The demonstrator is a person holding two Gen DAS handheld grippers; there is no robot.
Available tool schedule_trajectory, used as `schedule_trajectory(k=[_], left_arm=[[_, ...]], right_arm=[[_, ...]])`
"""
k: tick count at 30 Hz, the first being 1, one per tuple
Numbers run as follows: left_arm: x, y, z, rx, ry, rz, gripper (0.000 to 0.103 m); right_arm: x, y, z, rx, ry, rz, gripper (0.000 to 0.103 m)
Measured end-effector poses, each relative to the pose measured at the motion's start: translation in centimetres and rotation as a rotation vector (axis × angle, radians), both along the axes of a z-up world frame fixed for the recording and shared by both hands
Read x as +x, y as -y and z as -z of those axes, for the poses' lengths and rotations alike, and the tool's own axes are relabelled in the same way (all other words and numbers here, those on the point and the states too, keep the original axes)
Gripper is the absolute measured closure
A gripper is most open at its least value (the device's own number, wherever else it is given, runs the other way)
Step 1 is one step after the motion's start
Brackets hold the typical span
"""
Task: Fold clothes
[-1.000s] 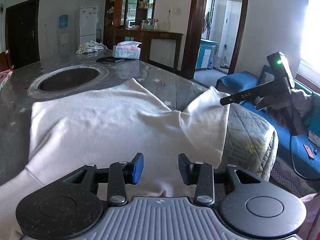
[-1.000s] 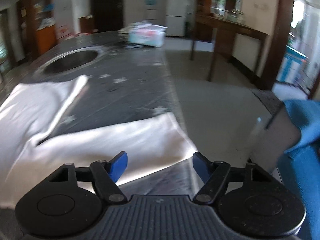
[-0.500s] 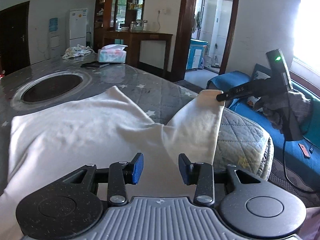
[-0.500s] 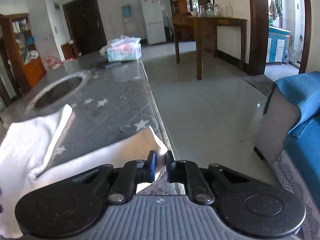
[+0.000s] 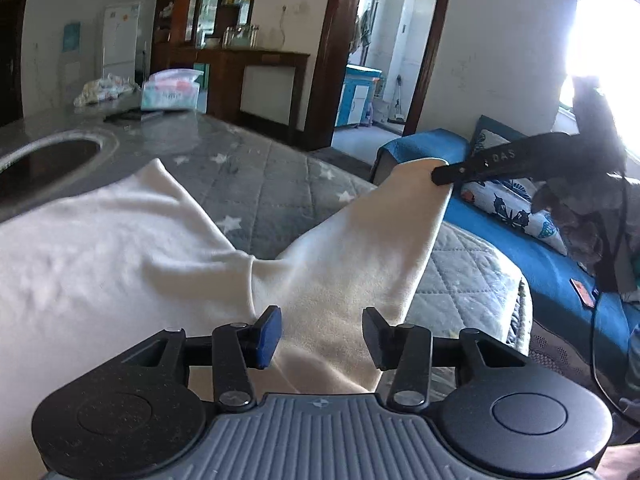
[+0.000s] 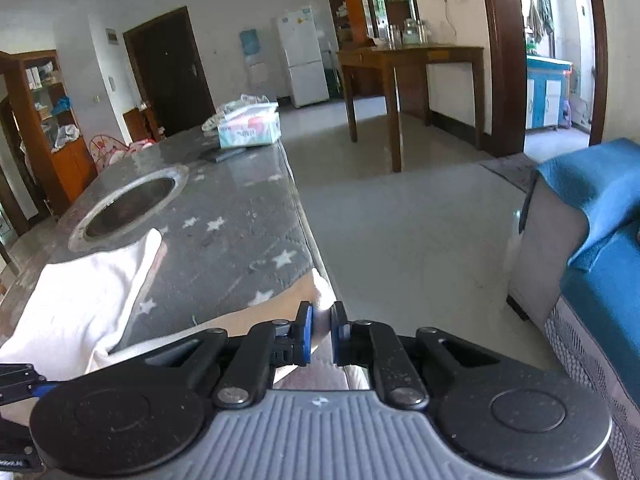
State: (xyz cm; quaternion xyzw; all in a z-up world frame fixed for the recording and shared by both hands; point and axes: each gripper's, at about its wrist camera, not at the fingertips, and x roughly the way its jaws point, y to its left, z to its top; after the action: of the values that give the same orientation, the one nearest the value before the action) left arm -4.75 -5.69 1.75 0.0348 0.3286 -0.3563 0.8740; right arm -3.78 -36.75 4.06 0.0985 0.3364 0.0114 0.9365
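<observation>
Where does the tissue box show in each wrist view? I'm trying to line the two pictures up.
Left wrist: the tissue box sits upper left, at the table's far end.
Right wrist: the tissue box sits upper centre-left, again at the far end.
Shared landmark: the round hole in the tabletop.

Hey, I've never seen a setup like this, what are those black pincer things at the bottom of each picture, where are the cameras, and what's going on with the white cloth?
There is no robot here: a person holds a two-finger gripper in each hand, and each gripper carries a wide-angle camera looking forward along its fingers.

One picture is from the left gripper. Its jaws are opening, with the white garment lying beneath them, not pinched.

The other is from the right gripper. It is shut on the end of the garment's sleeve and lifts it off the grey star-patterned table cover; you can see this gripper from the side in the left picture too.

Also on the table: a tissue box and a round recess.
</observation>
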Motion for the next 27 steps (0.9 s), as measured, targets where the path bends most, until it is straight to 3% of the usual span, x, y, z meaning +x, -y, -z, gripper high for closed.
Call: schedule_trajectory(k=[3,9,19,24,27], left_arm=[[0.0,-0.2,-0.2,-0.016,-0.006,0.001,0.052],[-1.3,-3.4,-1.8,-0.075,0.014,-0.056,0.046],[-4.2,-13.5,-2.7,-0.115,0.026,-0.352,0.044],[-5.9,-17.3,-2.5,-0.136,0.025,-0.477,0.042],[-7.0,-18.5,-2.5,-0.147,0.024,-0.522,0.042]], right_arm=[[0.0,-0.4,-0.5,-0.001,0.011,-0.01,0.095],[-0.6,-2.0,-4.6,0.007,0.094,-0.095,0.095],[0.6,-9.8,-10.7,0.072,0.203,-0.406,0.097],[1.7,-16.1,-11.7,0.068,0.224,-0.592,0.098],[2.2,-18.4,-11.2,0.034,0.201,-0.628,0.093]])
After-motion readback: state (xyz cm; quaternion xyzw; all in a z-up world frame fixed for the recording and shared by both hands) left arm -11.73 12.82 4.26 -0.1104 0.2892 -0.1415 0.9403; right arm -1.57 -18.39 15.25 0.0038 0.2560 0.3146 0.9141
